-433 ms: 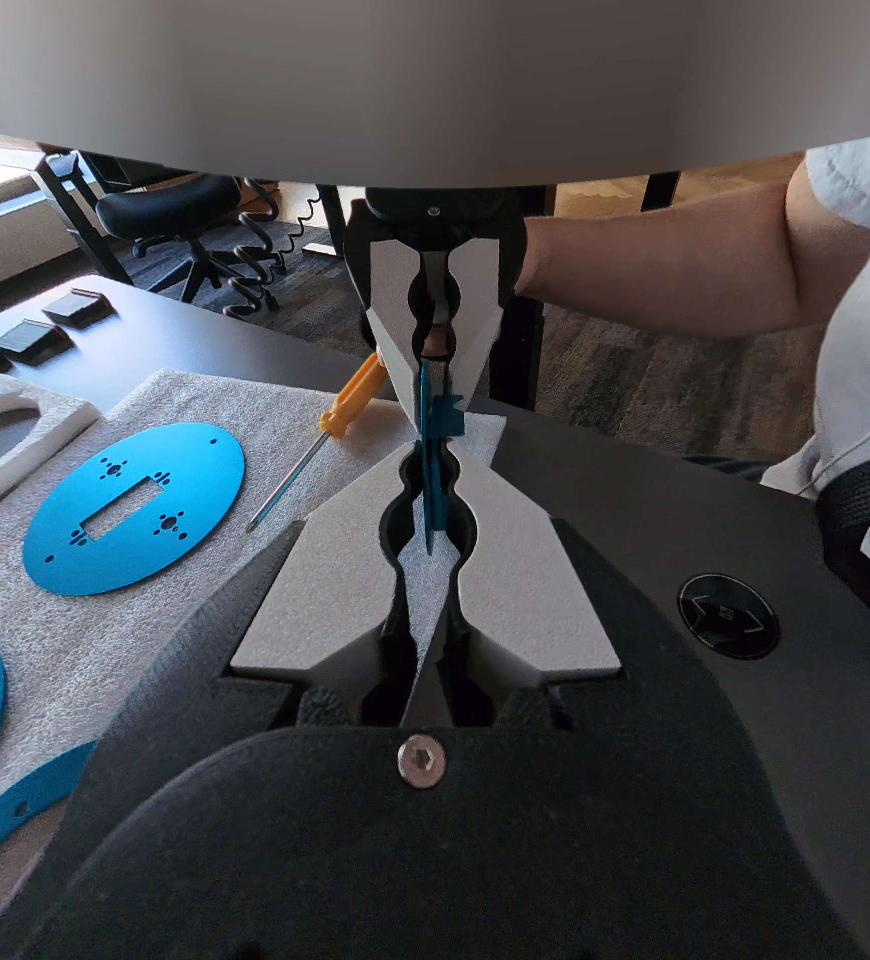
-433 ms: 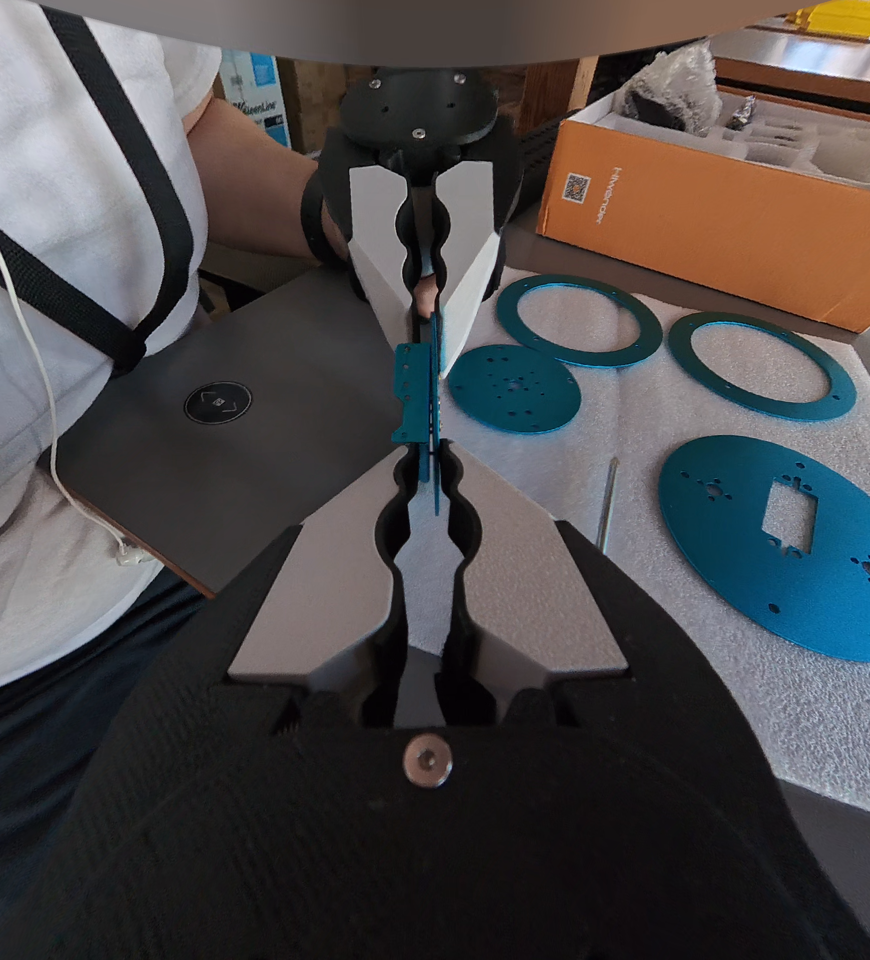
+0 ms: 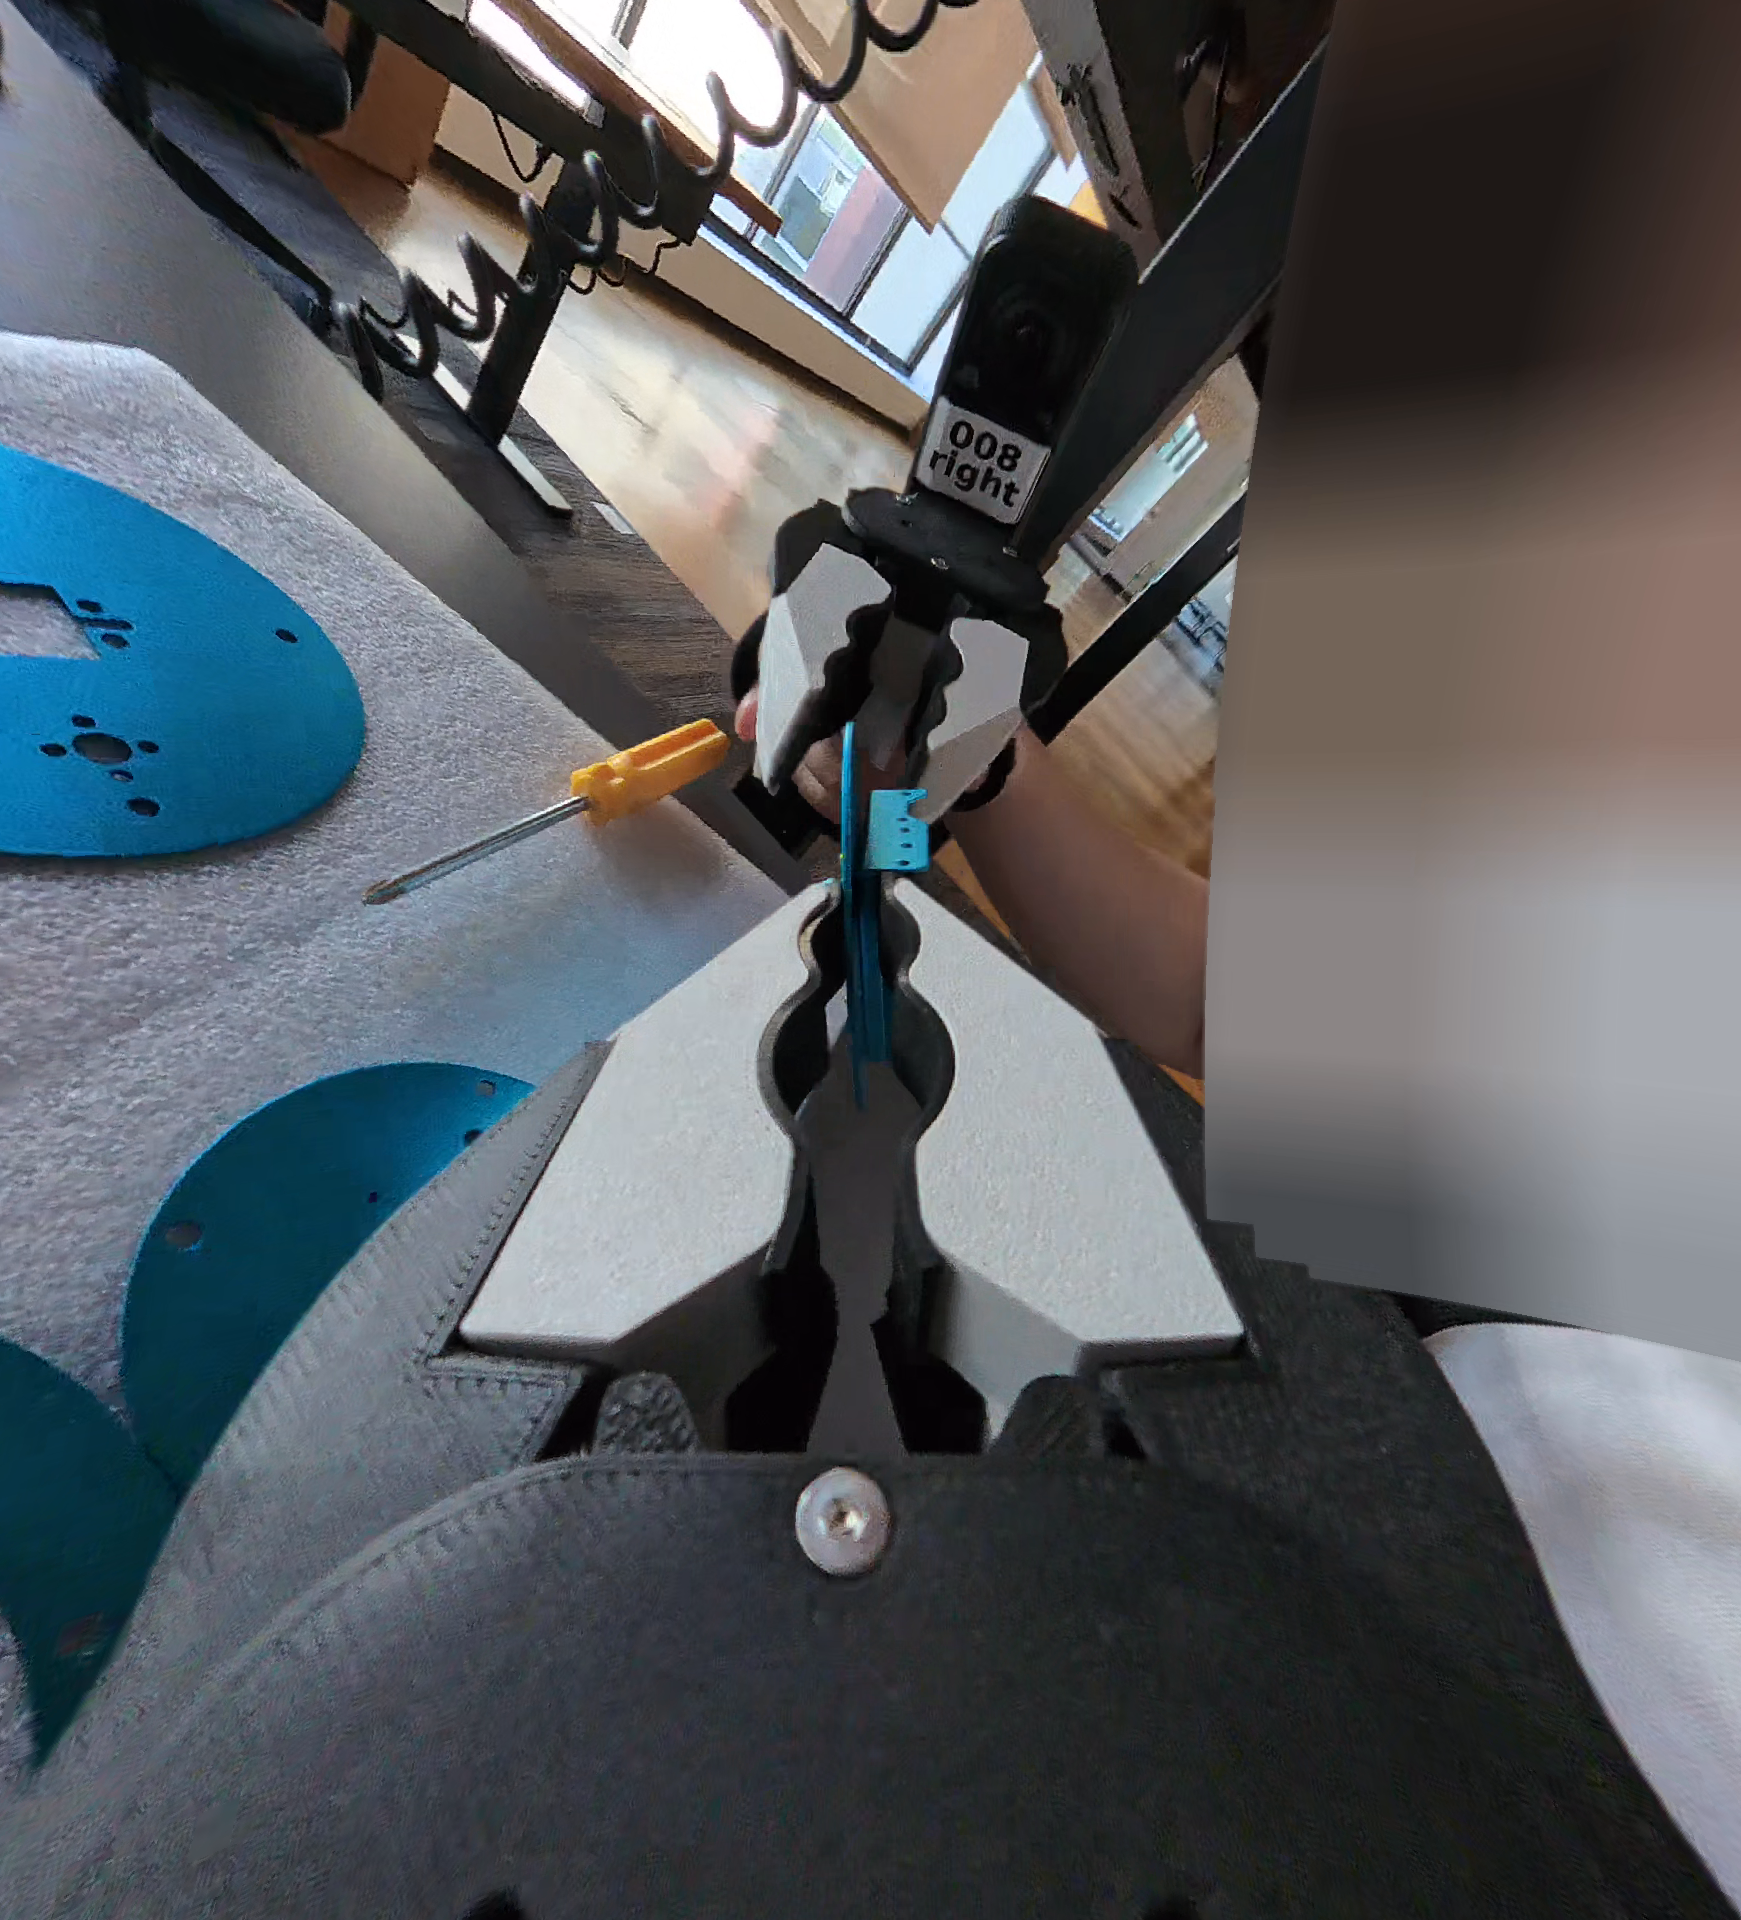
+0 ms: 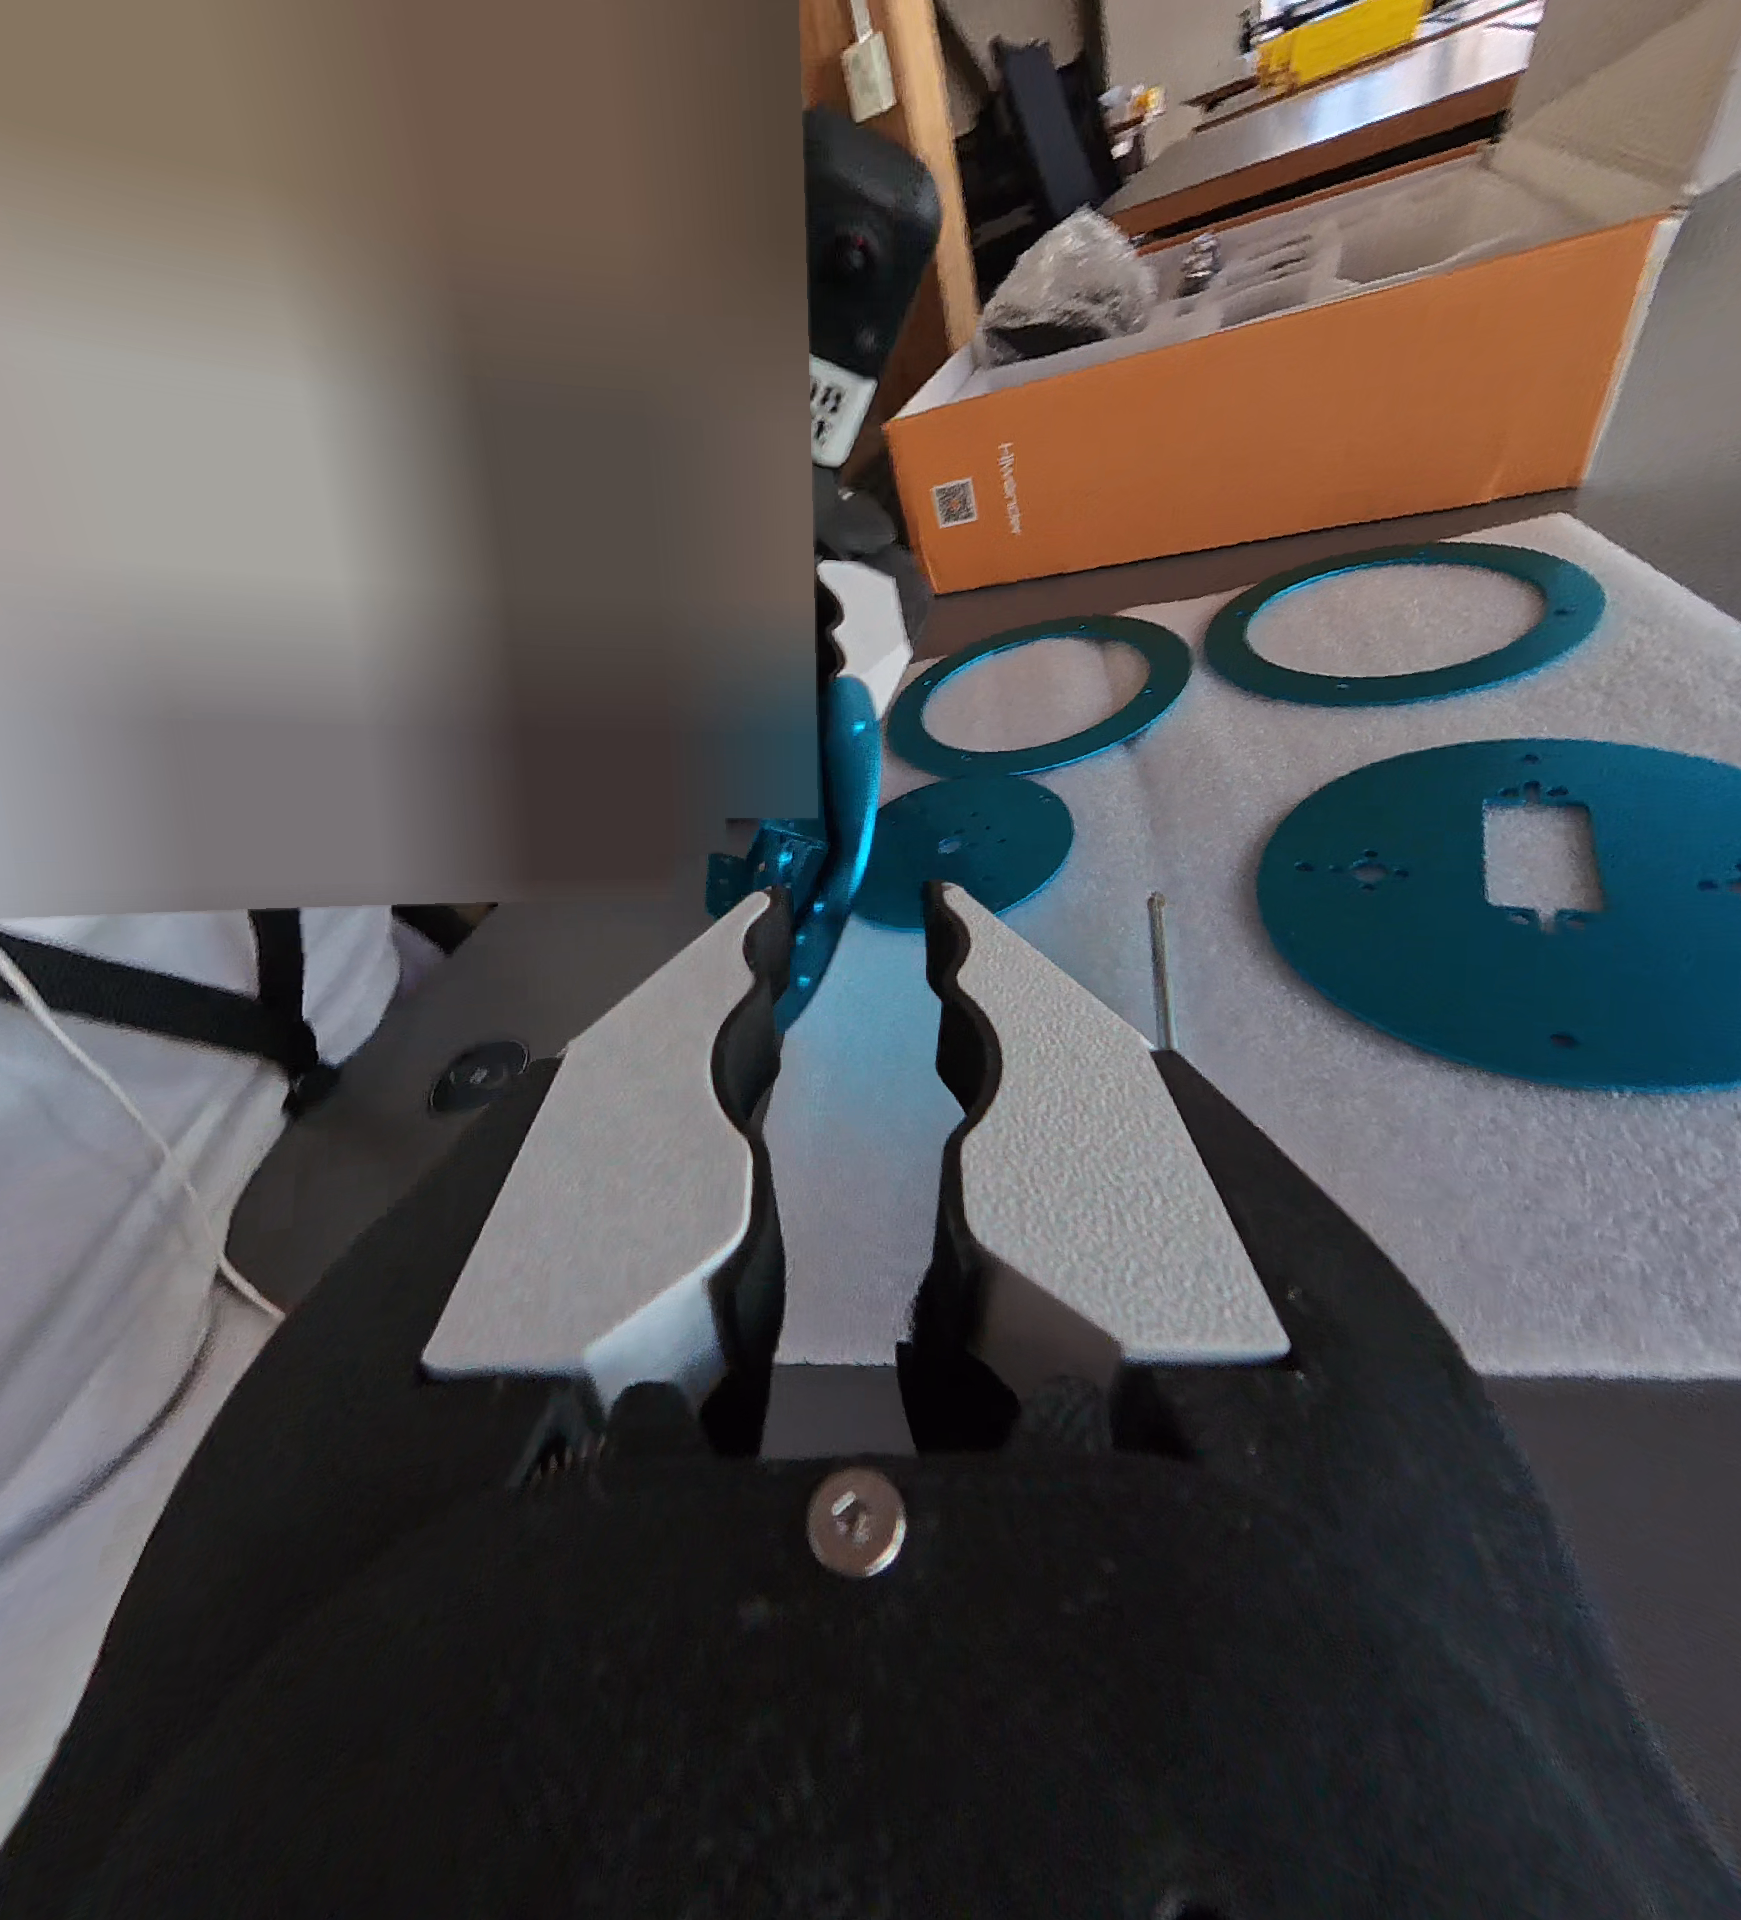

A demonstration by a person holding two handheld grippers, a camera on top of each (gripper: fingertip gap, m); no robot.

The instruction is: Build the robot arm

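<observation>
My left gripper is shut on a thin blue metal disc, held edge-on above the table. A small blue bracket sits on the disc's right face, just past my fingertips. My right gripper faces it from the far side, with its jaws apart around the disc's far edge. In the right wrist view my right gripper is open. The disc and the bracket stand by its left fingertip. A blurred patch hides most of the left gripper there.
A white foam mat holds a large blue plate with a rectangular hole, two blue rings, a small blue disc and an orange-handled screwdriver. An open orange box stands behind. A person in a white shirt is close. My left and right fingertips are right by each other.
My right gripper has opened and let go of the disc and bracket. My left gripper still holds the disc. Both grippers have tilted and shifted.
</observation>
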